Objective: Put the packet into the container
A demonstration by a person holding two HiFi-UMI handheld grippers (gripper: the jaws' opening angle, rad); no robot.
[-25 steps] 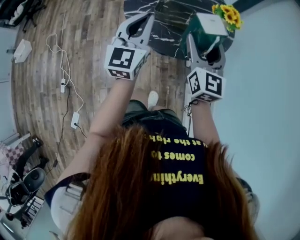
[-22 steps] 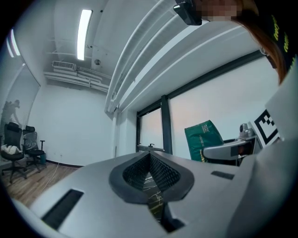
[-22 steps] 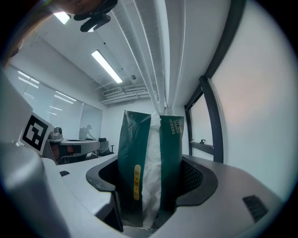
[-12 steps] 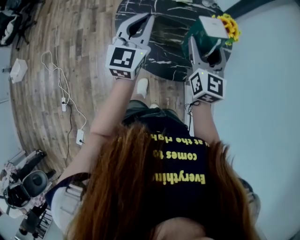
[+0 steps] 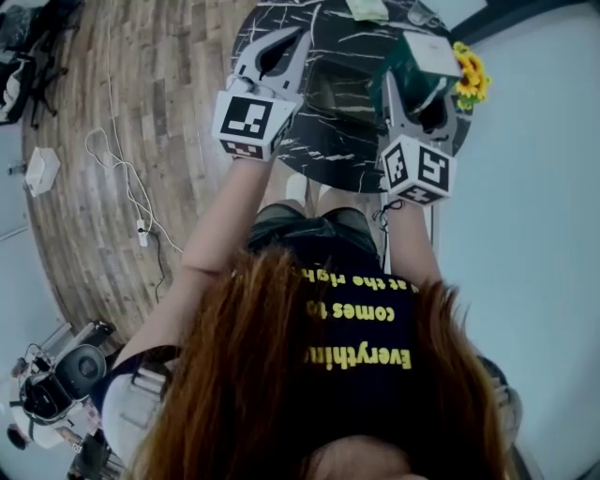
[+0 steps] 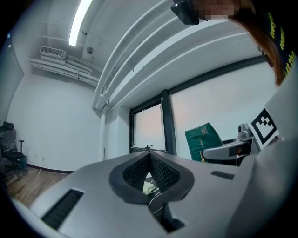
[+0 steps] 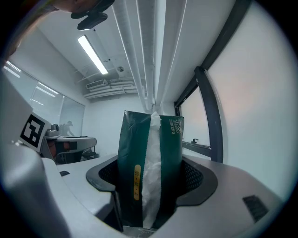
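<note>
Head view, step: carry stage; green packet (image 5: 419, 58) gripped by right gripper (image 5: 412, 92) over round dark marbled table (image 5: 328, 112).
Head view, next: container not made out; find it, lower packet in, then let go.
Left gripper view: left gripper (image 6: 150, 155) closed tip to tip, nothing between; black ribbed pads (image 6: 135, 172).
Right gripper view: jaws wide, pressing packet's sides; upright, glossy green w/ crinkly white centre strip.

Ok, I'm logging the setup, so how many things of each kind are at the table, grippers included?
Grippers: 2, the left gripper and the right gripper
Green packet: 1
Round black table: 1
Sunflower bunch: 1
Pale item on the table: 1
Total: 6 that show clearly
</note>
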